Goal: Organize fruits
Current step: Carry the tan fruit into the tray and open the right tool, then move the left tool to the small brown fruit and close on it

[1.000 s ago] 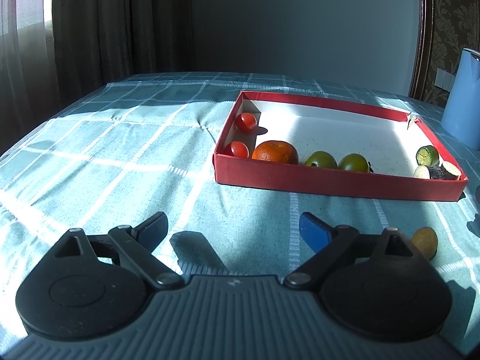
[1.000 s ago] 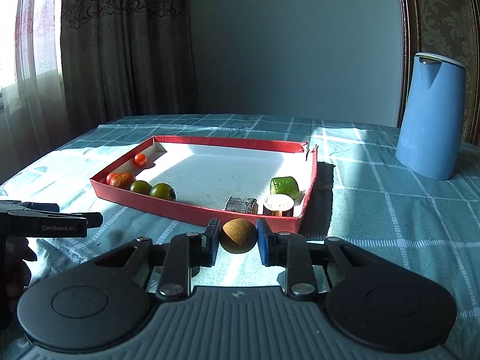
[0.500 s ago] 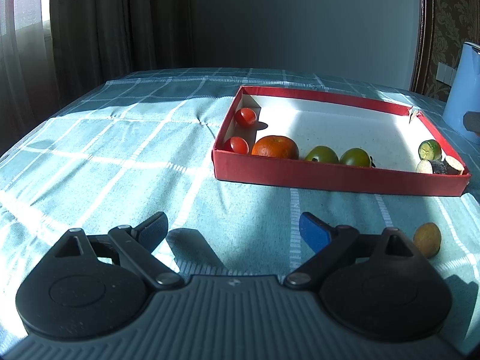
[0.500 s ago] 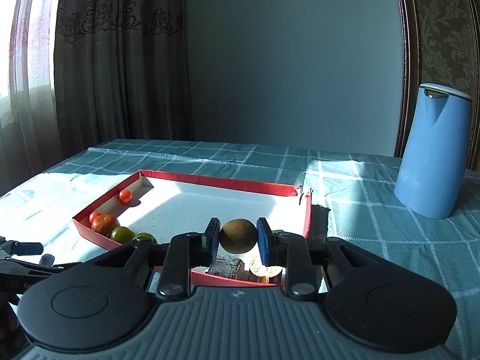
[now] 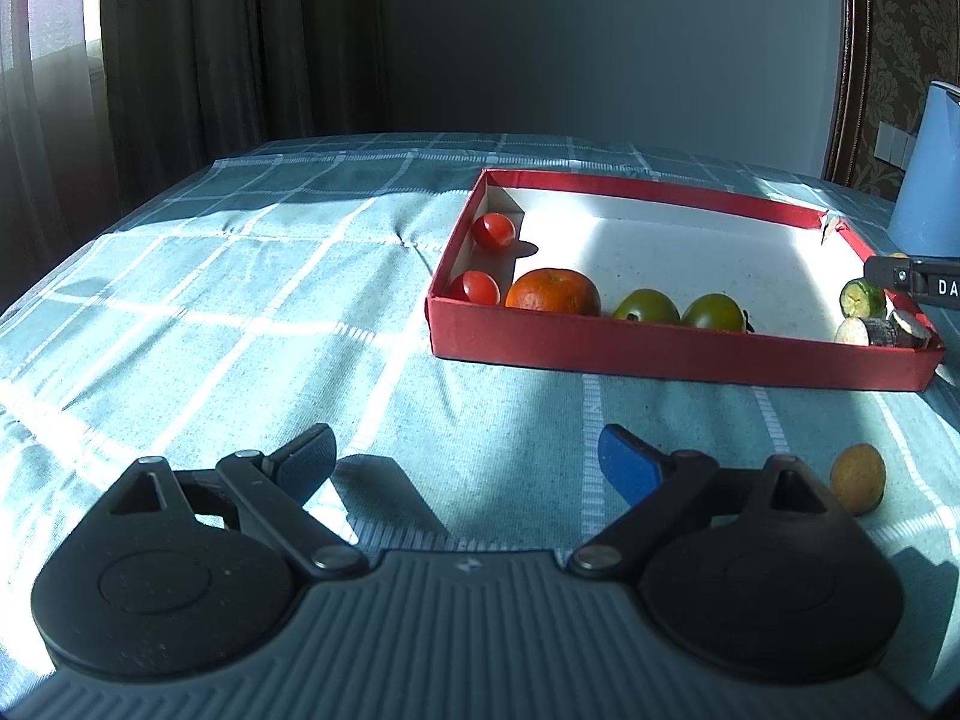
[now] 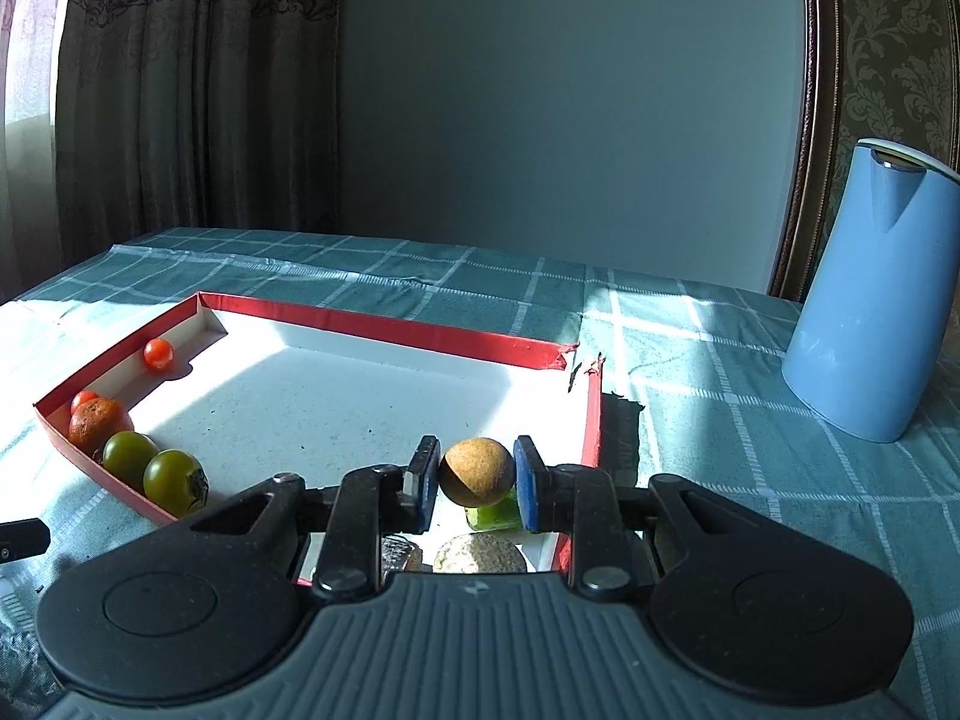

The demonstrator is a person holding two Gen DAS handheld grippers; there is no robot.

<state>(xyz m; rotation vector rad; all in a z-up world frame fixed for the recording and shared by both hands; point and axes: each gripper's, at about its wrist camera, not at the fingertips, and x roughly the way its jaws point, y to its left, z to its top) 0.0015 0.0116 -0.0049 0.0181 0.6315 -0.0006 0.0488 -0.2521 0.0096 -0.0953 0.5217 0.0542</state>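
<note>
Fruit [image 6: 477, 472] is hanging pinched in our right tongs [image 6: 474, 477] above the red box [image 6: 384, 324], near its right corner; our left tongs [image 5: 465, 459] are gaping wide, holding nothing.

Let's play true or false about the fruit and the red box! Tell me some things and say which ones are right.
1. The right gripper is shut on a brown round fruit. True.
2. The left gripper holds a tomato. False: it is open and holds nothing.
3. The orange lies inside the red box. True.
4. The blue jug stands in the box. False: it stands on the tablecloth beside it.
5. A yellowish fruit lies on the cloth outside the box. True.
</note>
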